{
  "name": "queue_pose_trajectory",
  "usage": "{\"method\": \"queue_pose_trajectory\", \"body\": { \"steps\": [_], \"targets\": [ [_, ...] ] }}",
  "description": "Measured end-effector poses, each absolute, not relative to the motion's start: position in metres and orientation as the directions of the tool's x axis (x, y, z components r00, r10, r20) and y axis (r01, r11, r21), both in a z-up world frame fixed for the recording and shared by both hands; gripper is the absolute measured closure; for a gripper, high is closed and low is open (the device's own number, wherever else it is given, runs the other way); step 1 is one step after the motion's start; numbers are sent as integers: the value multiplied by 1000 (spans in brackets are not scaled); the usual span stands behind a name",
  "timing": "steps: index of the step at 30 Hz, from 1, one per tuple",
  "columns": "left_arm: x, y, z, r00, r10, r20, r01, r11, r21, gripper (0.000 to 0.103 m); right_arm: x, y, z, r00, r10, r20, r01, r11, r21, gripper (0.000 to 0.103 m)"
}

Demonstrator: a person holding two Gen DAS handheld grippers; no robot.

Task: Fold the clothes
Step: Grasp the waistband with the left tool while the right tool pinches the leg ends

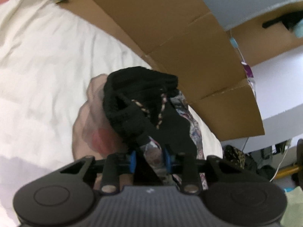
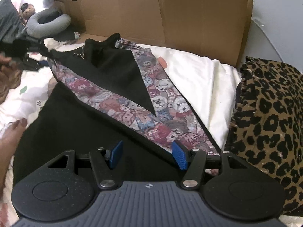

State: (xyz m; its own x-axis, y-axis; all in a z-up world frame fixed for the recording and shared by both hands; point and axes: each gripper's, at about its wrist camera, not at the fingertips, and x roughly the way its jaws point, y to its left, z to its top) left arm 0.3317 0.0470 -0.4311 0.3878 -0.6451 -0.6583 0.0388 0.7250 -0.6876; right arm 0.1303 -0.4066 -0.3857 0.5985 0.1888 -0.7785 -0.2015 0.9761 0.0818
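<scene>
White bedsheet [image 1: 47, 56] underlies garment [image 1: 147, 109] pinched in left claw [image 1: 149, 160].

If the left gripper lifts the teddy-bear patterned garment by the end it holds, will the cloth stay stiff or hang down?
Probably it hangs limp: the teddy-bear garment already bunches and creases where the left gripper pinches it. It looks like a thickish woven cloth with black lining, so perhaps somewhat heavy for a garment. Its folded flaps would likely fall open.

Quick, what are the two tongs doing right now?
Left tongs: shut on the bear-print garment.
Right tongs: open over the garment, holding nothing.
</scene>
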Motion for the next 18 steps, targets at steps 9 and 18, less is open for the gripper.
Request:
{"method": "queue_pose_trajectory", "body": {
  "steps": [9, 18],
  "targets": [
    [371, 15, -388, 342, -655, -673, 96, 737, -669, 81, 124, -416, -391, 630, 132, -766, -174, 984, 27, 39],
    [407, -23, -377, 308, -639, -705, 77, 755, -651, 83, 114, -438, -391, 650, 83, -755, -142, 990, -14, 39]
  ]
}}
